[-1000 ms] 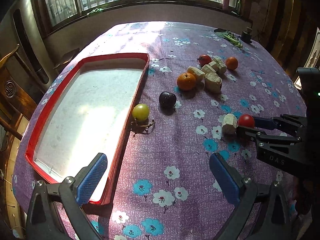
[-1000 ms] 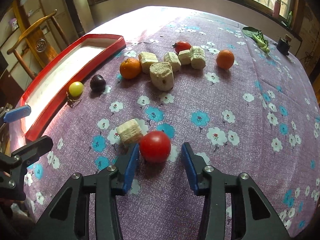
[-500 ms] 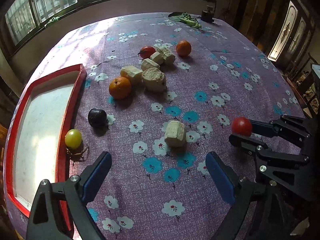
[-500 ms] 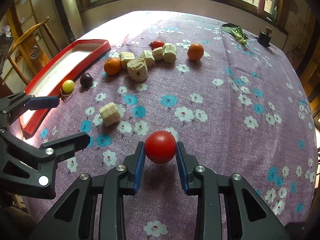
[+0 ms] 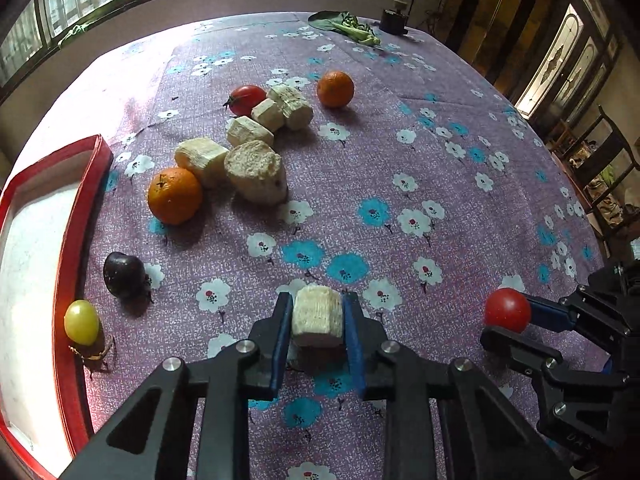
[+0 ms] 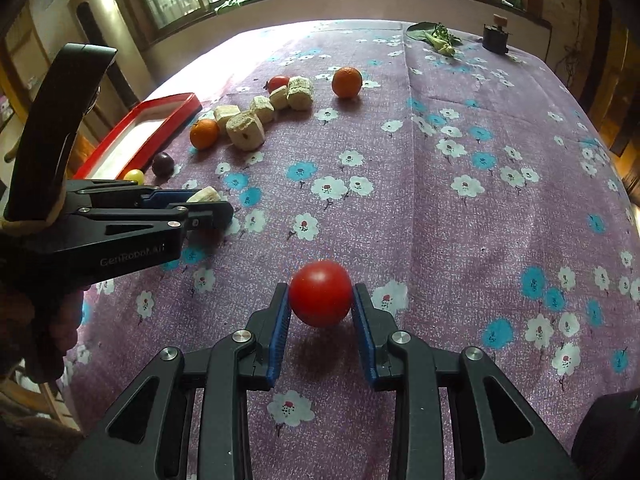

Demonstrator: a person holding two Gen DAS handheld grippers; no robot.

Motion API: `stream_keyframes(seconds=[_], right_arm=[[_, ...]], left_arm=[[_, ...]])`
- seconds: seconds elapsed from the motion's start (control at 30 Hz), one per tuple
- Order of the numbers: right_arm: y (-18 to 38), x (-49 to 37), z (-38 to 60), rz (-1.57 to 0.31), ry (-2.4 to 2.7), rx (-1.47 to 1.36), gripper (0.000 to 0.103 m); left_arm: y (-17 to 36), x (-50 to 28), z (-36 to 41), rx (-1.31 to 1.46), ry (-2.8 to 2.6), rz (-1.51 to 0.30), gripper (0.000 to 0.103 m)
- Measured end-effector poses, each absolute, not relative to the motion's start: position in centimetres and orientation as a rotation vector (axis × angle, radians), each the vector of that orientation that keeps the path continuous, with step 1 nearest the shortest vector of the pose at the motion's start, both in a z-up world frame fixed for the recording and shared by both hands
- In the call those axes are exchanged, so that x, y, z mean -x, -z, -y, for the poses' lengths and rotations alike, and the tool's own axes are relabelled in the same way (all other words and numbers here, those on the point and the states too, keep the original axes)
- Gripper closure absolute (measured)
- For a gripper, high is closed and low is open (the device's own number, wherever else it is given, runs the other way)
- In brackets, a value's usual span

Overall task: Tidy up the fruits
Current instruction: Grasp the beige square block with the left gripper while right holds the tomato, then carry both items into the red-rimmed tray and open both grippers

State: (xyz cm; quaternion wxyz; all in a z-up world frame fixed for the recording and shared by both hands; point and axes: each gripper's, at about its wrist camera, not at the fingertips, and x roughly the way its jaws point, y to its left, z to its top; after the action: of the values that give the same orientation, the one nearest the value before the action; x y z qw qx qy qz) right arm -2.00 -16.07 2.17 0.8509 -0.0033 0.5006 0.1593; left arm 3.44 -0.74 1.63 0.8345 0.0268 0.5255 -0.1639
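The surface [image 5: 460, 152] wears purple cloth with white and blue flowers; red tray [image 5: 68, 264], orange mandarins [image 5: 175, 195], red tomato [image 6: 321, 293], a perhaps dark-purple plum [image 5: 124, 274].

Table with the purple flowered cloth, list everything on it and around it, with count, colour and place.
Red round tomato: one, in right gripper.
Pale cut sugarcane chunk: one, in left gripper.
Other pale chunks: five, clustered far left.
Stemmed red tomato: one, by cluster.
Oranges: two, flanking cluster.
Dark plum: one, near tray.
Yellow-green grape: one, beside tray.
Red-rimmed white tray: one, left edge.
Leafy greens: far edge.
Left and right jaws: shut on their items.
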Motion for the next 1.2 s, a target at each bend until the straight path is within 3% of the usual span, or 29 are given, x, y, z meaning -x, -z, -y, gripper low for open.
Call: stream_keyframes(seconds=[0.67,1.2], right_arm=[[-2.7,2.9,11.8,-1.051,-0.361,0.035,0.073],[-4.8,2.2,1.7,-1.021,-0.529,0.129,0.073]], left_arm=[[-3.4,1.6,-4.4,0.104,0.355,-1.093,0.075],[-6.2,3.8,-13.9,0.207,0.224,-0.998,0.075]])
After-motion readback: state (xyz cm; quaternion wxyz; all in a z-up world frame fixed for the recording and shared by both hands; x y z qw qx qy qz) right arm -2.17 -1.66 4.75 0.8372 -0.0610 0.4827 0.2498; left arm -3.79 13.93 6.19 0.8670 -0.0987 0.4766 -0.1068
